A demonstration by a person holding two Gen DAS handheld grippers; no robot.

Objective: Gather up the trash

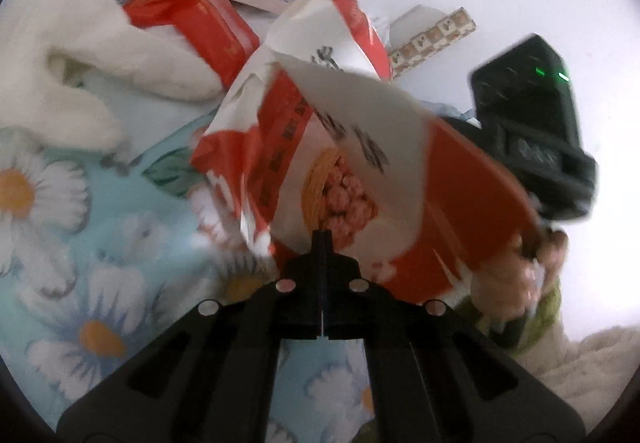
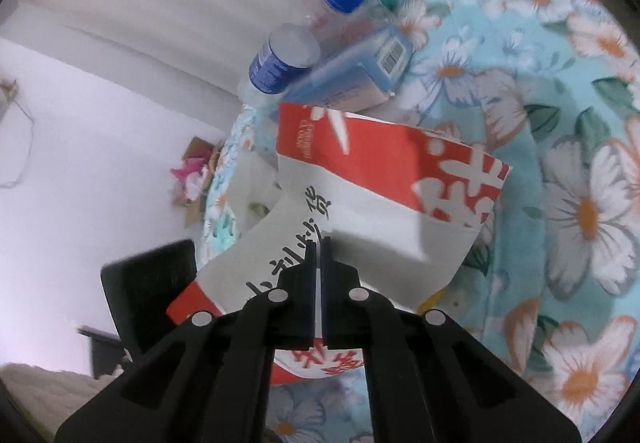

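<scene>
Floral quilt (image 2: 580, 203) underlies creased paper bag (image 2: 380, 179) (glossy red-white), both claws clamped.

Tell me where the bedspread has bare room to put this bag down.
Bare bedspread lies left of the bag, below the white fleece. The far end is crowded: red pouch, blue box, bottles.

Both wrist views look down, close, sharing the red-white bag (image 1: 352, 147) (image 2: 360, 203).
</scene>
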